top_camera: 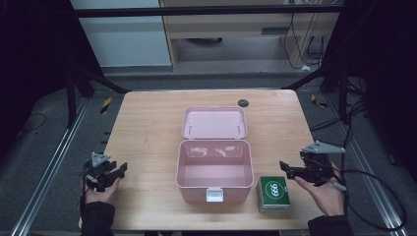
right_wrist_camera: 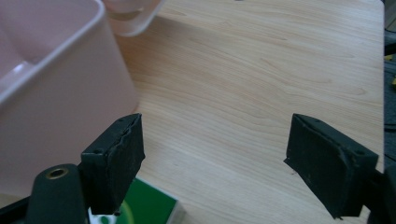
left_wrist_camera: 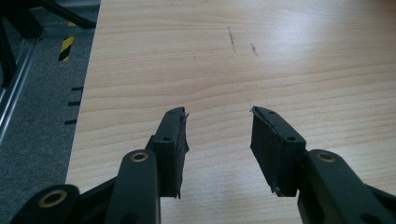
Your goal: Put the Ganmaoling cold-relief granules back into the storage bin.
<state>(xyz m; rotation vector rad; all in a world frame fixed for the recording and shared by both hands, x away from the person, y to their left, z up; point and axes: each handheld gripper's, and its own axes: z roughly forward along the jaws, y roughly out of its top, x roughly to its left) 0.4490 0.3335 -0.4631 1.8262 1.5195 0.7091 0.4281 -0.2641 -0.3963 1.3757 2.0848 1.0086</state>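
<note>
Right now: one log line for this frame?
left gripper: open, empty | right gripper: open, empty, near green box | pink case: lid open

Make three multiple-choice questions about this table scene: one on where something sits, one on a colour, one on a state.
1. Where does the small green cardboard box lie?
A. Inside the pink plastic case
B. On the wooden table, beside the case, near the right tongs
C. On the case's lid

2. What colour is the latch on the case's front?
A. White
B. Black
C. Green

3. What state is the case in?
A. Shut and latched
B. Open and full
C. Open and empty, lid laid back

Answers:
1 B: the high view shows the box on the wood next to the case's front corner.
2 A: the latch stands out pale against the pink wall.
3 C: the lid lies back behind the case and the inside is bare.
</note>
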